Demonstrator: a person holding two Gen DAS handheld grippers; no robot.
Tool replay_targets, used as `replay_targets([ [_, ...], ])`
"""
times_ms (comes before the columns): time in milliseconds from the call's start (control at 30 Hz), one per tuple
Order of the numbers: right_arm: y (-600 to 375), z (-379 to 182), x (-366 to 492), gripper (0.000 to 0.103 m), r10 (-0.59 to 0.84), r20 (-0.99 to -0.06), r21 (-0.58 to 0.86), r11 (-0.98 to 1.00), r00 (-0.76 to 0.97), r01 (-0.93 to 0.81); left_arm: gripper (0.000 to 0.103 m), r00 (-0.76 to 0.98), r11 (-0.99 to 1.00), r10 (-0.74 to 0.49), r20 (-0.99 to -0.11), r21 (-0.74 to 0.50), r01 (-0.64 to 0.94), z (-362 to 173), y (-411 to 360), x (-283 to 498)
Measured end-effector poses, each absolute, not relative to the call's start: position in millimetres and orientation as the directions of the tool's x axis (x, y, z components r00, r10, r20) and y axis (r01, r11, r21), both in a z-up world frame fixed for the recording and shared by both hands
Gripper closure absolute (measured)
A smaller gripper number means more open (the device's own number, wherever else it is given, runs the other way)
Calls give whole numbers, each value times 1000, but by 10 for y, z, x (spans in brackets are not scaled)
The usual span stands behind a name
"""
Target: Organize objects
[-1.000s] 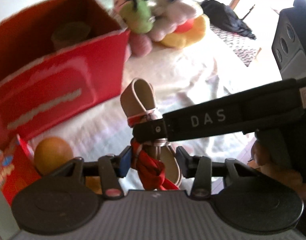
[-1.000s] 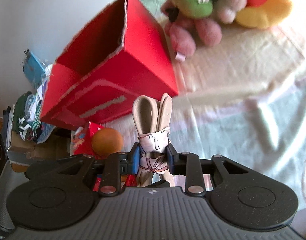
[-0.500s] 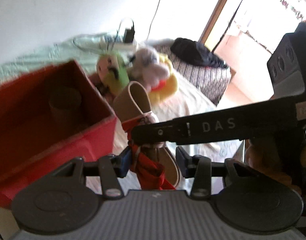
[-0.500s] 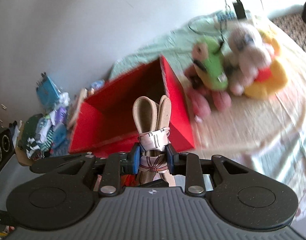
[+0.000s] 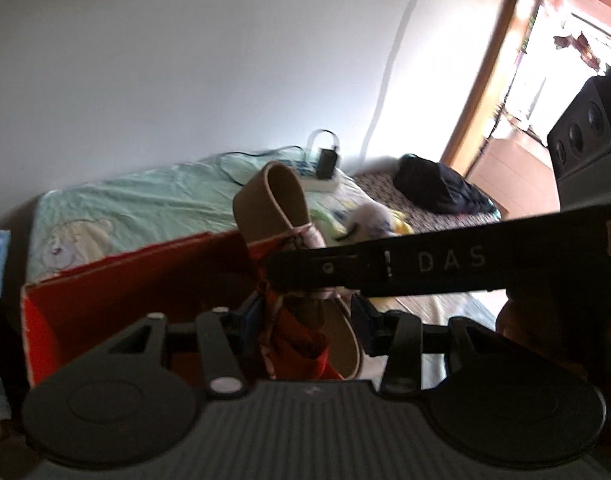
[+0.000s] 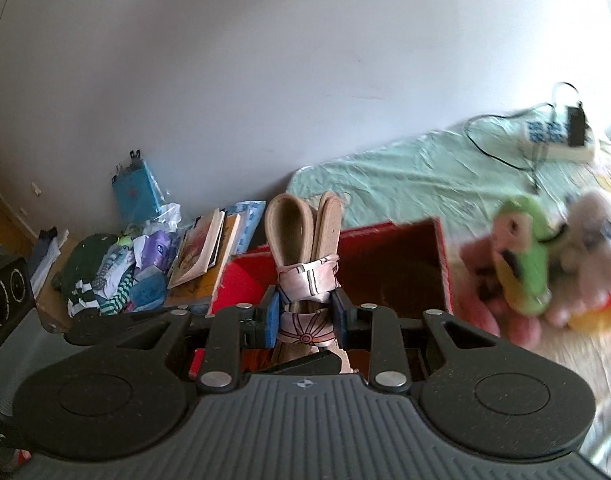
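A pair of tan sandals with pink straps stands upright, bound together, in front of an open red box. My right gripper is shut on the pink strap bundle. In the left wrist view the sandals rise above the red box, and my left gripper is shut on their lower part, around a red strap and the sole. The right gripper's black finger, marked "DAS", crosses in front of the sandals from the right. The box's floor is mostly hidden.
Plush toys lie on the bed right of the box. A power strip with a charger sits on the green sheet by the wall. Books and a heap of clothes lie left of the box. A dark garment lies near the doorway.
Both grippers have lifted and tilted up with the sandals, so the wall fills the upper views. The red box and plush toys have dropped lower in view; the orange ball has left view.
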State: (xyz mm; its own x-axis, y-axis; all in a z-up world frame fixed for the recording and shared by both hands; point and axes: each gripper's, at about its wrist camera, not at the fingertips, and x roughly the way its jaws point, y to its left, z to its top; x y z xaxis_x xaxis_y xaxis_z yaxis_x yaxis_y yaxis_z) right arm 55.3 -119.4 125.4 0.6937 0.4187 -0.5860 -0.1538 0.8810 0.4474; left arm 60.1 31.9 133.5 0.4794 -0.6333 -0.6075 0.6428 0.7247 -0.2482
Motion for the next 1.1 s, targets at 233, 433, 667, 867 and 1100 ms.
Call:
replay_targets([
  [233,-878,987,947,74,409,-656,373,906,635,-198,58,461,770,-603,-651,-324,550,1013,476,1054],
  [433,-769,733,1184,74,400,-702,346,915,589,-209,57,433,789,-587,-684,-365,493,698,572,1278],
  [667,-708,414,1430,74,381,-768,322,924,515,-205,57,370,811,-559,-742,-397,429,327,542,1543],
  [867,-729,128,1570,74,379,-823,332,925,422,-185,56,309,832,-522,-795,-395,390,49,479,1623],
  [1100,-699,-60,1671,74,322,-876,280,946,359,-164,57,268,864,-459,-847,-355,357,-129,414,1685],
])
